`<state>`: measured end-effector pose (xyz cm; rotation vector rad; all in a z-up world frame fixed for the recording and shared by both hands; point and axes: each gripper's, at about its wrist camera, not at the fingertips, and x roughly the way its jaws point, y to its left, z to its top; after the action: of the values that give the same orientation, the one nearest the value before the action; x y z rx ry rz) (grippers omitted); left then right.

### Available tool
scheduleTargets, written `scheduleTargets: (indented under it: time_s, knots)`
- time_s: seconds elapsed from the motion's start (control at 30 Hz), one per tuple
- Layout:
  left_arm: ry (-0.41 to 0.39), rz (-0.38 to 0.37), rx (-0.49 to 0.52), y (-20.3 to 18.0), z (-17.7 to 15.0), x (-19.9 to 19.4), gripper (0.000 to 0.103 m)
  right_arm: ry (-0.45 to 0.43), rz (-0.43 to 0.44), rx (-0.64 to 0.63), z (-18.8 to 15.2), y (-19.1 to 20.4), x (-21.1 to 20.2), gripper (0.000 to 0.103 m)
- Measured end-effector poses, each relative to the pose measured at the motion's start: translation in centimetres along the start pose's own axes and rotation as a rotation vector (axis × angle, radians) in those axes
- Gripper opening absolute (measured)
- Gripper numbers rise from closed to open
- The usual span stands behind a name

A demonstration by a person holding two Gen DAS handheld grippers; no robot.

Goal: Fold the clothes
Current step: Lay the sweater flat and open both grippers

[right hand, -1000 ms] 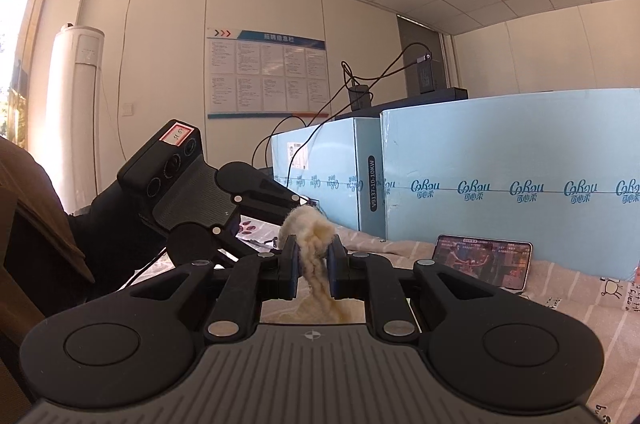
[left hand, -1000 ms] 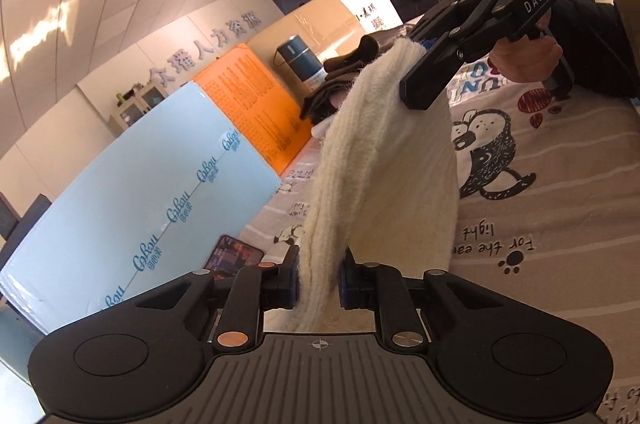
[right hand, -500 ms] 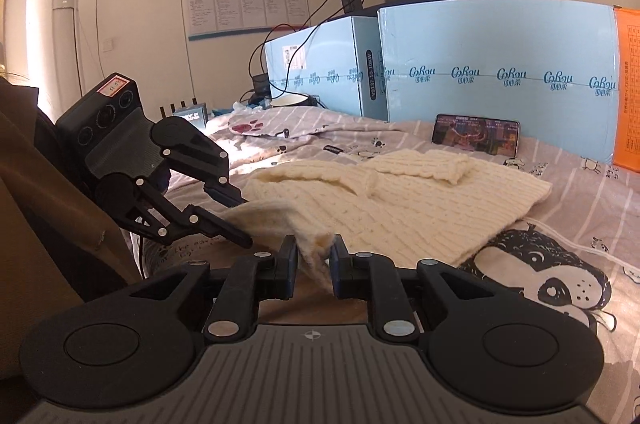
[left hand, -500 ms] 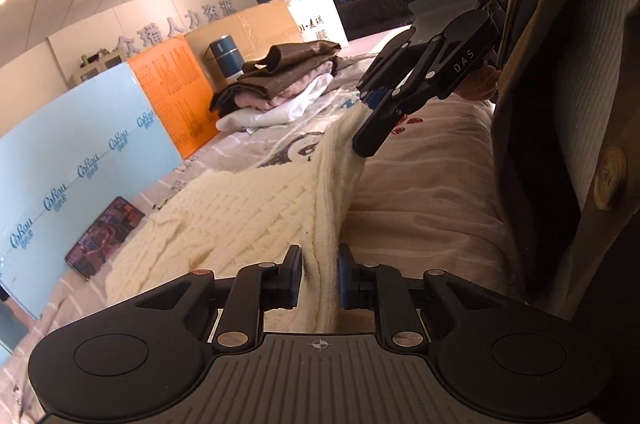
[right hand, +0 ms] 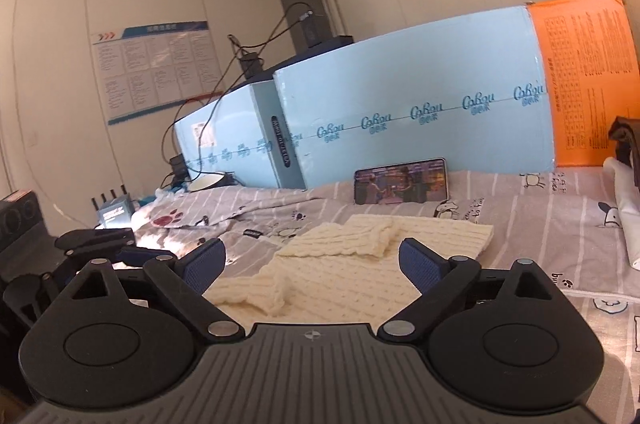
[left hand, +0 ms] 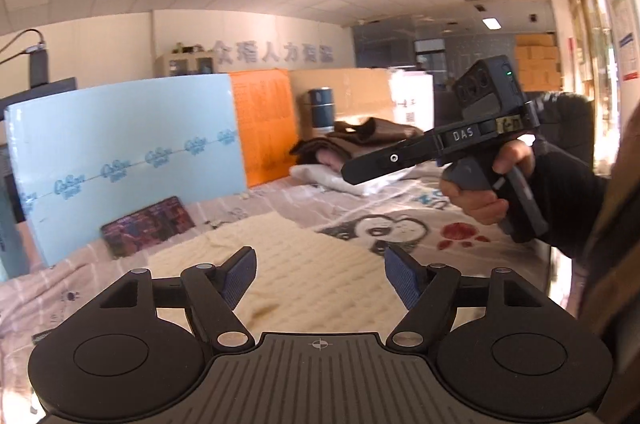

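On the bed (right hand: 520, 224), the cream sweater (right hand: 352, 264) is lying partly folded while the left gripper (left hand: 320, 278) and right gripper (right hand: 312, 262) are both opening, empty; its loose bunched sleeve is risking a crooked next fold.

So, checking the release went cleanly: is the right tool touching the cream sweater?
Apart. The right wrist view shows the right tool with jaws opening, its blue pads bare, the cream sweater lying flat on the bed beyond them.

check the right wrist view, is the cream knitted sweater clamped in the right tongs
No: the cream knitted sweater lies flat on the striped cartoon-print bedsheet, and the right tongs are opening with nothing pressed between their blue pads.
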<state>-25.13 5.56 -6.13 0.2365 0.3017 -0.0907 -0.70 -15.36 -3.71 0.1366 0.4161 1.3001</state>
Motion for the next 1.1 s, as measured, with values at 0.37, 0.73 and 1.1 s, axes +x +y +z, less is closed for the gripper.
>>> scheduleTargets:
  time_s: [0.37, 0.73, 1.1]
  knots:
    - [0.306, 0.208, 0.028, -0.5, -0.9, 7.6, 0.072, 0.078, -0.306, 0.152, -1.3, -1.7, 8.1, 0.097]
    - [0.259, 0.41, -0.088, 3.7, -1.3, 4.5, 0.015, 0.109, -0.357, 0.197, -1.8, -2.8, 8.4, 0.097]
    - [0.34, 0.678, -0.197, 7.5, -5.1, -2.1, 0.07, 0.127, -0.35, 0.204, -1.9, -2.8, 8.6, 0.097]
